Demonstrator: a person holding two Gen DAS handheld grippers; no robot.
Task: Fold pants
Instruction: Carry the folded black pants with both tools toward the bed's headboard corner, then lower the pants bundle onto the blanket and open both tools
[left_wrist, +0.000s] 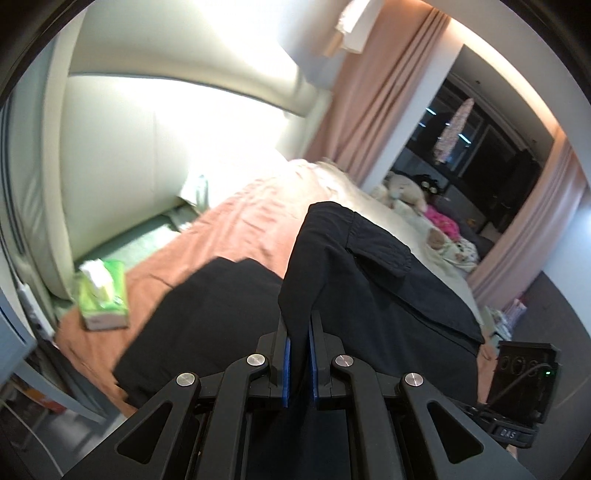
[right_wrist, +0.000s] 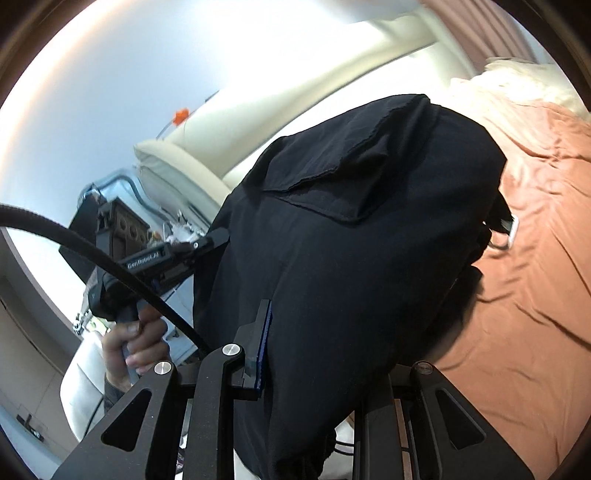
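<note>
The black pants (left_wrist: 369, 288) hang lifted above the bed, with a pocket flap showing on the raised part. My left gripper (left_wrist: 299, 332) is shut on a fold of the fabric between its blue pads. In the right wrist view the pants (right_wrist: 351, 240) drape over my right gripper (right_wrist: 314, 350). Its left finger's blue pad (right_wrist: 263, 347) presses the cloth and its right finger is hidden under the fabric. The left gripper (right_wrist: 219, 236), held by a hand (right_wrist: 136, 343), grips the pants' left edge there.
An orange sheet (left_wrist: 240, 229) covers the bed (right_wrist: 524, 295), with a cream headboard behind. A green tissue box (left_wrist: 101, 295) lies near the bed's left corner. Stuffed toys (left_wrist: 402, 192) and pink curtains (left_wrist: 369, 110) stand at the far side. A white flat object (right_wrist: 514, 230) peeks from under the pants.
</note>
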